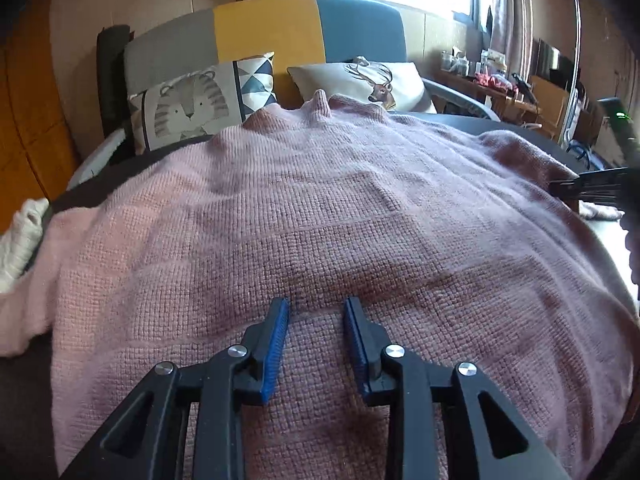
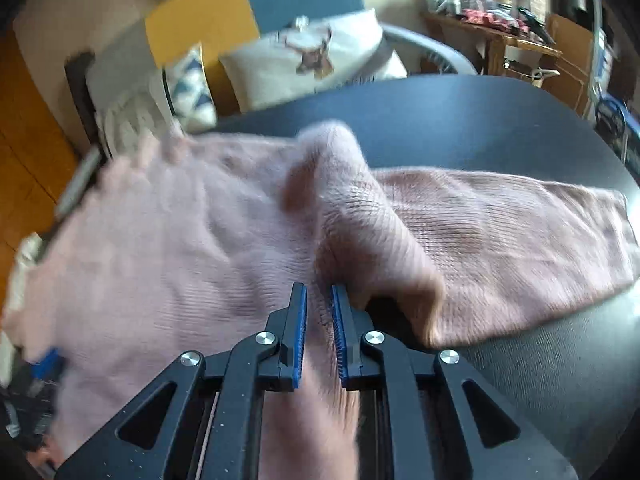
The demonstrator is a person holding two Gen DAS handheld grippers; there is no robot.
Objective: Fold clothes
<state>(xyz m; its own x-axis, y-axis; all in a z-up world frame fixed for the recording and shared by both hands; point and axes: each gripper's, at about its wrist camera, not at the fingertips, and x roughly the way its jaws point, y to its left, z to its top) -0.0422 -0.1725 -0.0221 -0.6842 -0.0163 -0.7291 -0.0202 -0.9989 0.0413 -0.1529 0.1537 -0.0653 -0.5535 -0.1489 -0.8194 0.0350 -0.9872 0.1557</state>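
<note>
A pink knit sweater [image 1: 320, 208] lies spread over a dark round table [image 2: 460, 120], filling most of the left wrist view. My left gripper [image 1: 316, 300] sits low over its near part, blue pads apart, with only flat knit showing in the gap. In the right wrist view, my right gripper [image 2: 319, 286] is shut on a raised fold of the sweater [image 2: 180, 220], which bunches up into a ridge ahead of the fingers. One sleeve [image 2: 500, 220] stretches flat to the right. The right gripper [image 1: 592, 188] also shows at the sweater's right edge in the left wrist view.
Behind the table stands a sofa with a tiger cushion [image 1: 192, 108] and a deer cushion [image 1: 372, 80]. A white cloth [image 1: 20, 236] lies at the left edge. A cluttered wooden desk [image 1: 488, 80] is at the back right. Bare tabletop shows beyond the sleeve.
</note>
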